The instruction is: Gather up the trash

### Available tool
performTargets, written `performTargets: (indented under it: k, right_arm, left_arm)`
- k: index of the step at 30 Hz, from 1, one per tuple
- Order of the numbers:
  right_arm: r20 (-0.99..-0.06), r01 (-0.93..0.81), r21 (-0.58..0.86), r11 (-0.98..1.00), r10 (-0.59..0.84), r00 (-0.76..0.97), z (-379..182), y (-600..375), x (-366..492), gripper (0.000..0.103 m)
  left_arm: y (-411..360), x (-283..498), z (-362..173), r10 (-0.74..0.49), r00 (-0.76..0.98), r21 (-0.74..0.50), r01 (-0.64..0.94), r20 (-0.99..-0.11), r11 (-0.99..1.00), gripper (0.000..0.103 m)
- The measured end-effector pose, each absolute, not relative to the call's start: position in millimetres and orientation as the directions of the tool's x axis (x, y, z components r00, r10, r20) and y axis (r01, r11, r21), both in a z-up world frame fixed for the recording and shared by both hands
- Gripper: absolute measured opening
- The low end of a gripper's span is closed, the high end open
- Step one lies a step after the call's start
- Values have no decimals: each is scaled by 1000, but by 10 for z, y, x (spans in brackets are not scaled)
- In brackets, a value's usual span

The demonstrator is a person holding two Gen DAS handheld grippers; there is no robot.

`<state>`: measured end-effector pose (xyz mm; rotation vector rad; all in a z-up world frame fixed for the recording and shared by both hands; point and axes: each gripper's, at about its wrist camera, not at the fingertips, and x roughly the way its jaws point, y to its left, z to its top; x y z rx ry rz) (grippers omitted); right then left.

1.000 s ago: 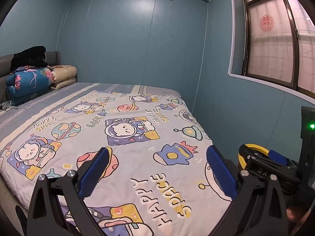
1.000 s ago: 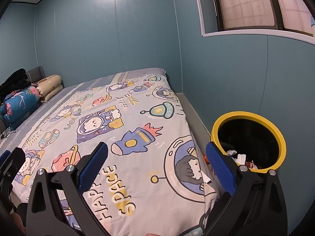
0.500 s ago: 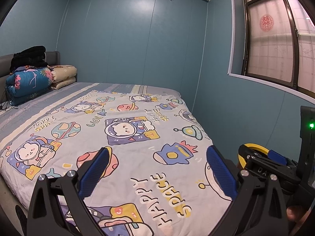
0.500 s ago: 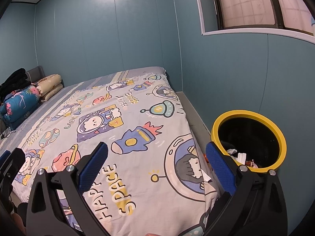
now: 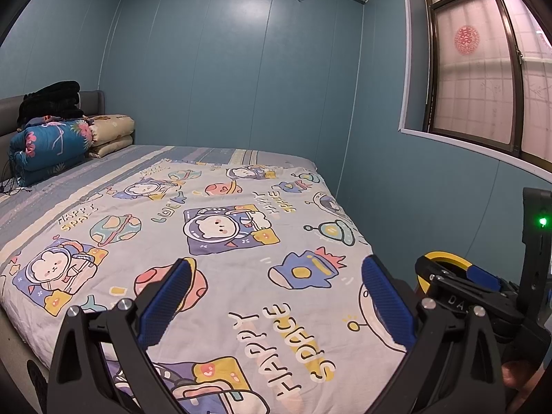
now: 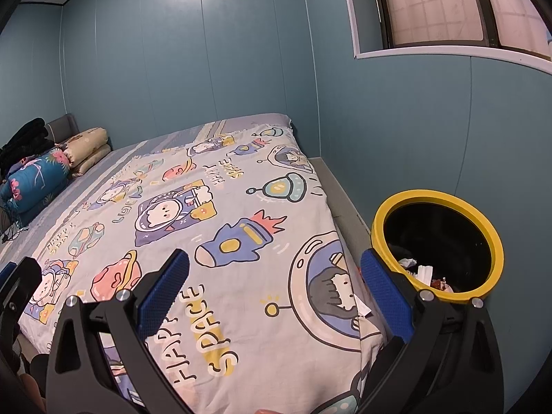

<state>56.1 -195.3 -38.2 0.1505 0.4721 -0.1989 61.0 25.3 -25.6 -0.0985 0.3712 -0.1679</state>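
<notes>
- Two tongs are hovering over the foot of the bed, and I am seeing both spread wide with nothing between the blue pads: the left tongs over the cartoon space quilt, the right tongs nearer the wall side.
- I am finding the trash already lying in the yellow-rimmed bin, which is standing on the floor between the bed's edge and the blue wall; white crumpled paper and some reddish scraps are showing at the bottom.
- One small white scrap is sitting at the quilt's edge beside the bin; I cannot tell whether it is litter or a label.
- I am judging it light, soft and crushable, so a gentle pinch across its middle should do, taking care not to snag the quilt beneath.
- I am seeing no other loose litter on the quilt, so the job looks nearly finished.
</notes>
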Motion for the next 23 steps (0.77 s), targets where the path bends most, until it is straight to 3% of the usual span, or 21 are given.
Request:
performTargets:
  k: [23]
  right_arm:
    - [-484,222,102,970,-146,863,-419,-1924,587,95]
  left_arm:
    - [245,649,-303,-163,913,-122,126,-373,984,95]
